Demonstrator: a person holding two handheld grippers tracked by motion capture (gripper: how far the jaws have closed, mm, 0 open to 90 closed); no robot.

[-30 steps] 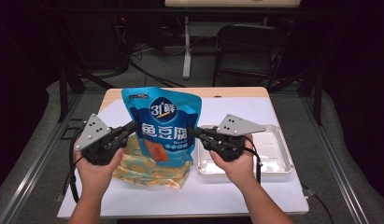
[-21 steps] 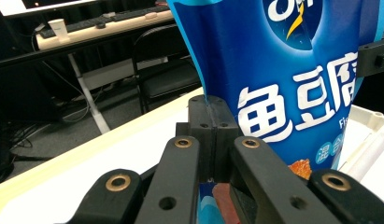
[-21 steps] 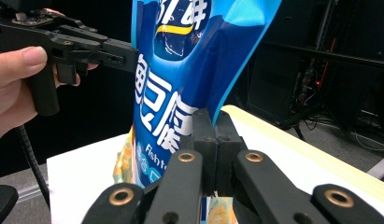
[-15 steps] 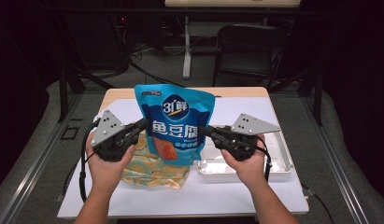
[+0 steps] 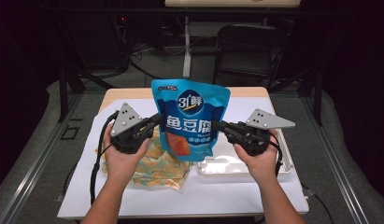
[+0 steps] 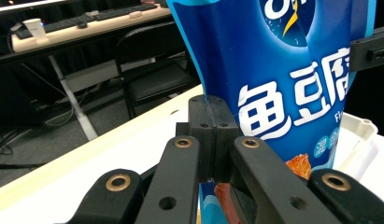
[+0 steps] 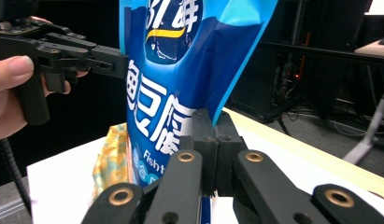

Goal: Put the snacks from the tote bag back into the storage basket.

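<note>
white table [image 5: 255, 196] beneath blue pouch [image 5: 190, 116] (yellow bag [image 7: 110, 156] behind)

The high view shows a dark room with light falling from above onto the white table [image 5: 255, 196], which is the brightest area; everything beyond it fades to near black. The picture is soft and slightly grainy, with fine detail smeared. A glossy blue pouch [image 5: 189, 116] catches mild sheen on its upper panel. Soft shadows lie under the forearms and hands.

In the left gripper view, the near black jaws are fairly sharp, the brass rivets glint, and the background desk and chair [image 6: 152, 70] are dim and slightly blurred. In the right gripper view, the background is very dark, and the pouch's top shows pale glare.
</note>
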